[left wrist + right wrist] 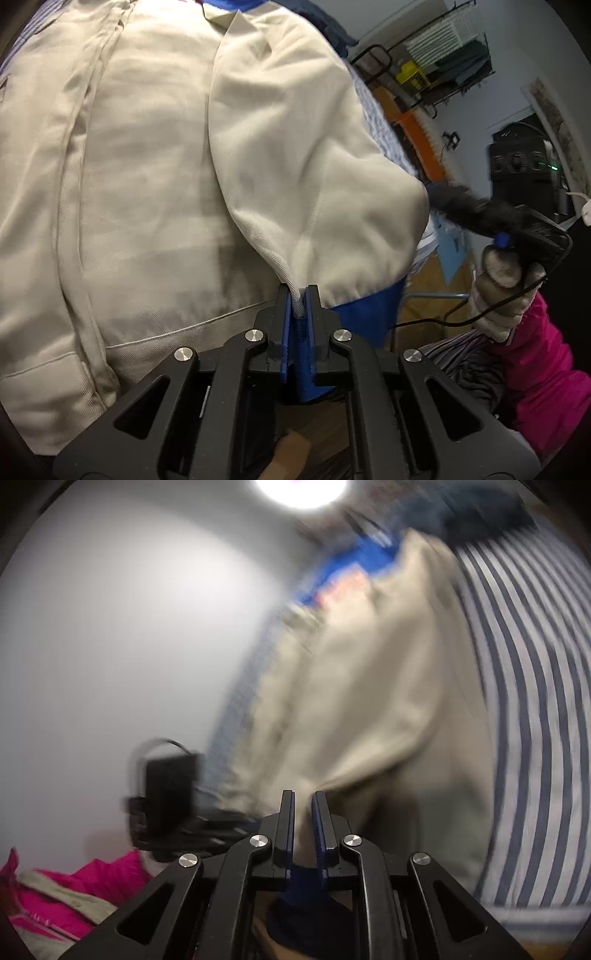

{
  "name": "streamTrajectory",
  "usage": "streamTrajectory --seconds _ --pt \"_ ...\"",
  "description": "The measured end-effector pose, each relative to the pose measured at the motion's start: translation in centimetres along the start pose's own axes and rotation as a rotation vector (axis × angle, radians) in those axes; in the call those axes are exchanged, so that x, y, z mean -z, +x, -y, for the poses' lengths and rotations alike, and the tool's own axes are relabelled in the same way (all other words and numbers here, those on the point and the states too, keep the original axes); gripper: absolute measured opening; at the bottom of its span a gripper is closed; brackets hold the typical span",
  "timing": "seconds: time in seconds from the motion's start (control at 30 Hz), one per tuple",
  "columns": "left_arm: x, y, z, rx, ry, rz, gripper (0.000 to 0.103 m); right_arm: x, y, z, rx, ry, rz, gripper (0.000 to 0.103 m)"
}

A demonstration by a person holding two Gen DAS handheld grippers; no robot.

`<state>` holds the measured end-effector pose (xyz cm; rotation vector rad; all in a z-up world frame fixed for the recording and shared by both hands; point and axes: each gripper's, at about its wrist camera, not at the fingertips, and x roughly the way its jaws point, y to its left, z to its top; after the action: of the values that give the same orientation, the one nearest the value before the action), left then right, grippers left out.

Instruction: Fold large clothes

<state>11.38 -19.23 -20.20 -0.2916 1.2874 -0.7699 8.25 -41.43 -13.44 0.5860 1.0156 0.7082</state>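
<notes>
left wrist view: left gripper [300, 295] pinches only the beige jacket's [147, 166] hem edge over the striped bedding [535, 701]; right gripper [303, 801] clamps another fold. that thin bite could slip if tugged.

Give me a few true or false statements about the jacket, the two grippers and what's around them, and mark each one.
1. The left gripper is shut on the jacket. True.
2. The right gripper is open and holds nothing. False: beige cloth is pinched between its fingers.
3. The jacket is black. False: it is beige, with blue lining showing.
4. The jacket lies on a striped sheet. True.
5. A pink garment shows beside the person's gloved hand. True.
6. The right wrist view is sharp. False: it is blurred.
</notes>
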Motion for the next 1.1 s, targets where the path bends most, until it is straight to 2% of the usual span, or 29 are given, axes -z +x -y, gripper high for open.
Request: streamTrajectory --seconds 0.03,0.07,0.1,0.13,0.27,0.37,0.43,0.47,0.5,0.57,0.6,0.7,0.77,0.83,0.9,0.93,1.0,1.1 --pt "0.0 -0.2 0.0 0.000 -0.004 0.008 0.005 -0.4 -0.6 -1.0 0.010 -0.045 0.026 0.011" --pt "-0.1 -0.1 0.0 0.000 -0.006 0.007 0.005 -0.6 -0.8 -1.2 0.028 -0.061 0.031 0.022" --pt "0.0 -0.1 -0.2 0.000 -0.008 0.006 0.005 -0.6 -0.7 -1.1 0.062 -0.067 0.021 0.041" --pt "0.1 0.1 -0.4 -0.008 -0.014 0.002 0.005 -0.4 -0.4 -0.8 0.086 -0.061 0.007 0.044" --pt "0.5 0.2 -1.2 -0.024 -0.031 -0.004 0.005 1.7 0.8 1.8 0.223 -0.004 -0.103 0.045" --pt "0.5 0.1 -1.2 -0.028 -0.034 -0.002 0.004 3.0 1.3 3.0 0.172 0.023 -0.153 0.050" --pt "0.5 0.1 -1.2 -0.029 -0.035 -0.003 0.004 3.6 2.5 2.3 0.149 -0.011 -0.184 0.050" --pt "0.7 0.1 -1.2 -0.030 -0.032 -0.004 0.004 3.8 2.9 2.0 0.147 -0.033 -0.200 0.037" --pt "0.7 0.1 -1.4 -0.030 -0.030 -0.004 0.004 4.0 4.0 1.1 0.153 -0.078 -0.237 0.012" --pt "0.8 -0.2 -0.9 -0.024 -0.030 0.003 0.004 4.5 4.0 -0.8 0.221 -0.159 -0.258 0.004" --pt "0.8 -0.4 -0.5 -0.015 -0.029 0.010 0.003 4.3 3.3 -1.4 0.209 -0.174 -0.234 0.003" --pt "0.9 -1.6 0.9 0.024 -0.005 0.039 0.003 3.0 0.0 -2.2 0.140 -0.150 -0.152 0.003" --pt "1.2 -1.8 2.0 0.025 0.028 0.057 0.003 2.6 -1.4 -2.2 0.216 -0.176 -0.146 0.003" --pt "1.7 -0.8 2.7 -0.005 0.062 0.030 0.003 3.0 -0.3 -1.5 0.275 -0.175 -0.214 0.013" --pt "2.1 0.2 3.1 -0.060 0.109 0.006 0.003 3.6 0.7 -0.6 0.333 -0.173 -0.273 0.032" --pt "2.3 0.3 2.9 -0.063 0.117 -0.011 0.003 3.8 1.0 -0.4 0.368 -0.193 -0.288 0.033" --pt "2.2 0.3 2.9 -0.061 0.108 -0.037 0.004 3.4 0.1 -0.1 0.350 -0.203 -0.265 0.033" --pt "1.6 -1.9 2.4 -0.058 0.109 -0.010 0.005 1.6 -1.8 0.4 0.285 -0.181 -0.182 0.034"
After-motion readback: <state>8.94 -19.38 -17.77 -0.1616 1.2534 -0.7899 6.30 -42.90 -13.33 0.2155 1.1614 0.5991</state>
